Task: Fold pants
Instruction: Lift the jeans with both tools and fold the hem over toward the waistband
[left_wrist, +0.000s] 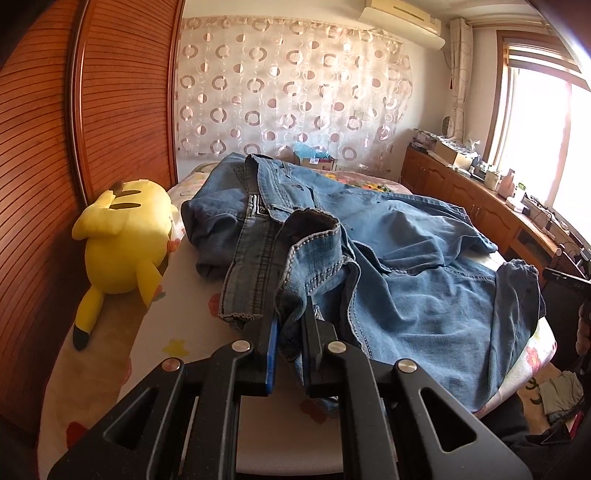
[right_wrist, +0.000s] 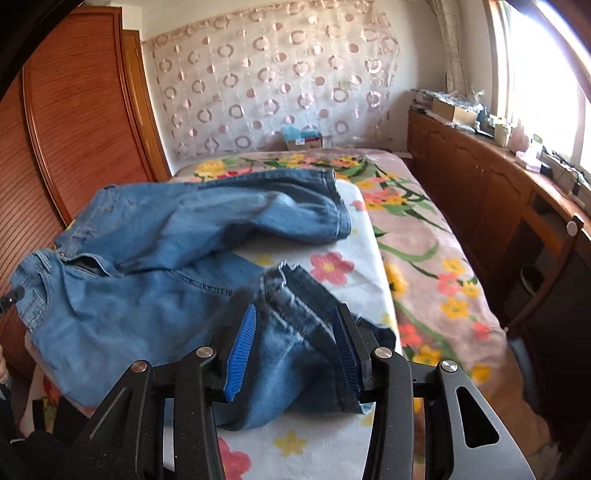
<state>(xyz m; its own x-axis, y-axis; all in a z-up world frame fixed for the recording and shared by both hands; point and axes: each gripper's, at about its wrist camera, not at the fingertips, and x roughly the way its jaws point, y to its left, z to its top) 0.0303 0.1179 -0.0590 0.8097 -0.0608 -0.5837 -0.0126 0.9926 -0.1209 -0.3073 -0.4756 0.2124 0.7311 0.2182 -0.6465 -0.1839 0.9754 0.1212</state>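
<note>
1. Left tongs (left_wrist: 290, 354) sit nearly closed, pinching bunched denim of the jeans (left_wrist: 388, 266).
2. Right tongs (right_wrist: 295, 354) stand wide apart around a leg cuff, pads (right_wrist: 242, 354) not pressing it.
3. Jeans lie crumpled across the floral bed (right_wrist: 424, 258), beside a yellow plush toy (left_wrist: 122, 243).

The left gripper (left_wrist: 290, 325) is held low and level, its jaws drawn nearly together and clamped on denim. The right gripper (right_wrist: 295, 332) is also held low, its jaws spread wide, with fabric lying loose between them.

Flowered bed (right_wrist: 436, 254) with rumpled jeans (right_wrist: 155, 280) and yellow plush toy (left_wrist: 122, 240) on top.
</note>
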